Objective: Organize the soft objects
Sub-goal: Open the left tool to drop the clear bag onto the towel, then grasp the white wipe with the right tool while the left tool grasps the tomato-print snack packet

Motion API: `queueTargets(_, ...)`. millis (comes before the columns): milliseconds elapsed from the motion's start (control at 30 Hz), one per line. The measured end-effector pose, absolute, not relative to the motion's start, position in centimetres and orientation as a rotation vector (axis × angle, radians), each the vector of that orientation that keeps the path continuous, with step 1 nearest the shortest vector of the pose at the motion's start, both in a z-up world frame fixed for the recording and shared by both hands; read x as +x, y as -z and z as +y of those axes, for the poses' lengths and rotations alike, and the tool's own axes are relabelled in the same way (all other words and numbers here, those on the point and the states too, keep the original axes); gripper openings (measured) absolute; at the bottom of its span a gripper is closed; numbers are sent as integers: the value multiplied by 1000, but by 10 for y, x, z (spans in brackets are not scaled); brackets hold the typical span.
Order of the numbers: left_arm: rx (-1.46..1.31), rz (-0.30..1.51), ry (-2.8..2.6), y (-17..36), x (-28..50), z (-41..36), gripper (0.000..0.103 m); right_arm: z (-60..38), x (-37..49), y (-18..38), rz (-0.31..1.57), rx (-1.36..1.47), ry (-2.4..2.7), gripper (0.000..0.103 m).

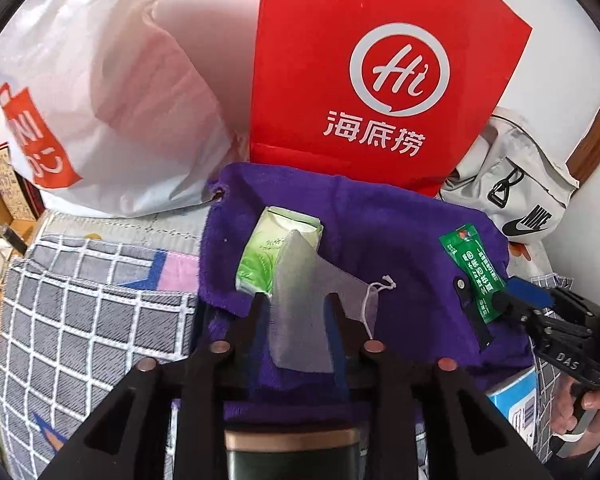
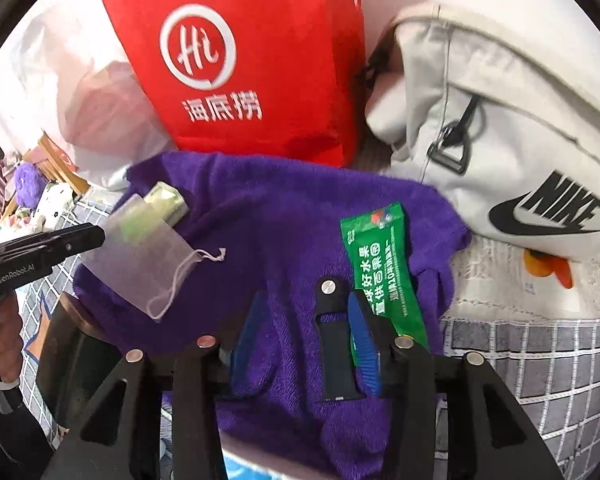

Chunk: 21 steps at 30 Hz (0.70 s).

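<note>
A purple towel [image 1: 380,232] [image 2: 268,232] lies spread on the bed. On it lie a green tissue pack [image 1: 272,240] [image 2: 164,200], a grey mesh drawstring pouch [image 1: 304,300] [image 2: 140,256], a green sachet [image 1: 476,272] [image 2: 384,264] and a dark strap [image 2: 334,344]. My left gripper [image 1: 300,312] has its fingers on either side of the pouch, which overlaps the tissue pack; I cannot tell whether they press on it. My right gripper [image 2: 308,340] is open over the towel, its right finger beside the sachet's lower end and the strap between the fingers.
A red paper bag [image 1: 380,64] [image 2: 252,60] and a white plastic bag [image 1: 100,92] stand behind the towel. A white Nike bag [image 1: 520,192] [image 2: 508,128] lies at the right. A grey checked bedcover [image 1: 80,312] [image 2: 540,360] surrounds the towel.
</note>
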<state>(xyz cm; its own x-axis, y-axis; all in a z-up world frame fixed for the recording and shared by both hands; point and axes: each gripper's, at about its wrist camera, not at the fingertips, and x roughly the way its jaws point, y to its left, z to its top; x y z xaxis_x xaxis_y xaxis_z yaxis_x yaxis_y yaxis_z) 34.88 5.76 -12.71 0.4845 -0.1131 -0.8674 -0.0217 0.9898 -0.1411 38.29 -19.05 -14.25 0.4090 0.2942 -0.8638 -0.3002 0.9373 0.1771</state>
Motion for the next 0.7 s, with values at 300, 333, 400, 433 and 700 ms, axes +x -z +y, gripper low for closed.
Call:
queueTargets(300, -124, 967, 16, 76, 303, 57, 55, -190, 327, 83, 964, -22, -343, 70)
queueTargets(333, -114, 956, 7, 70, 296, 55, 55, -191, 320, 77, 952, -18, -336, 71)
queueTargets(400, -90, 927, -4, 58, 280, 50, 55, -194, 302, 64, 930, -8, -330, 73)
queueTargets(433, -86, 916, -4, 53, 272, 48, 55, -195, 295, 60, 922, -2, -327, 73)
queueTargets(700, -128, 879, 33, 32, 209, 47, 55, -213, 218, 30, 860, 40, -306, 78)
